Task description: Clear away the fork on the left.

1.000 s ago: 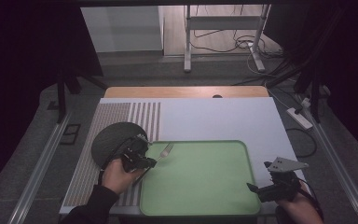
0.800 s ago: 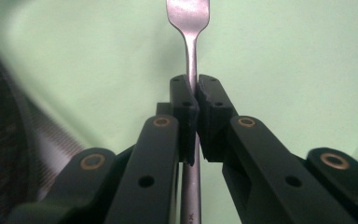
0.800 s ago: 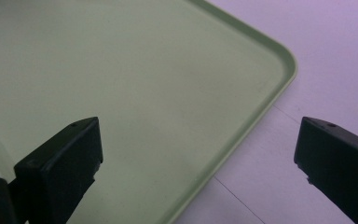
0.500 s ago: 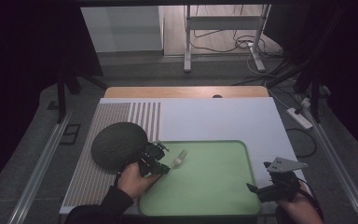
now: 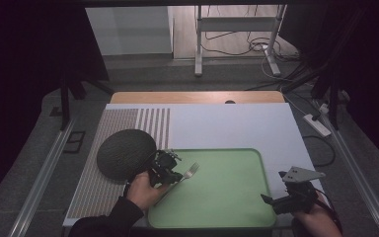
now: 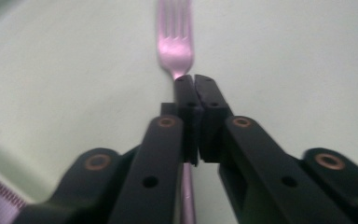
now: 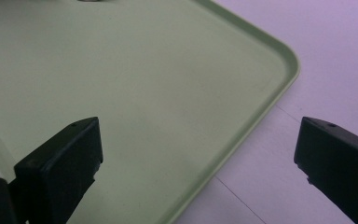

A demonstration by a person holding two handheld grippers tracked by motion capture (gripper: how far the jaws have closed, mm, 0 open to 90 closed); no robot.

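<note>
1. Left gripper [image 6: 193, 81]: jaws pressed together on the neck of the fork [image 6: 175, 44], just below the tines; handle hidden behind the jaws, emerging again at the bottom centre of the left gripper view.
2. Fork in the high view [image 5: 186, 174]: lower centre-left of the frame, over the left part of the green tray [image 5: 237, 197]; tines pointing toward the upper right, handle end covered by the left hand [image 5: 143, 190]. Contact between tines and tray surface not determinable.
3. Left gripper in the high view [image 5: 175, 176]: body dark and hard to separate from the hand holding it.
4. Right gripper [image 7: 198, 154]: jaws spread wide, nothing between them; both jaws cut off by the frame edges, above the tray's rounded corner [image 7: 291, 60].
5. Right gripper in the high view [image 5: 269, 200]: lower right, at the tray's near right edge; right hand [image 5: 316, 222] cut off by the bottom edge.
6. Dark round object [image 5: 126, 154]: left of centre, just beside the left hand; texture and type hard to make out.
</note>
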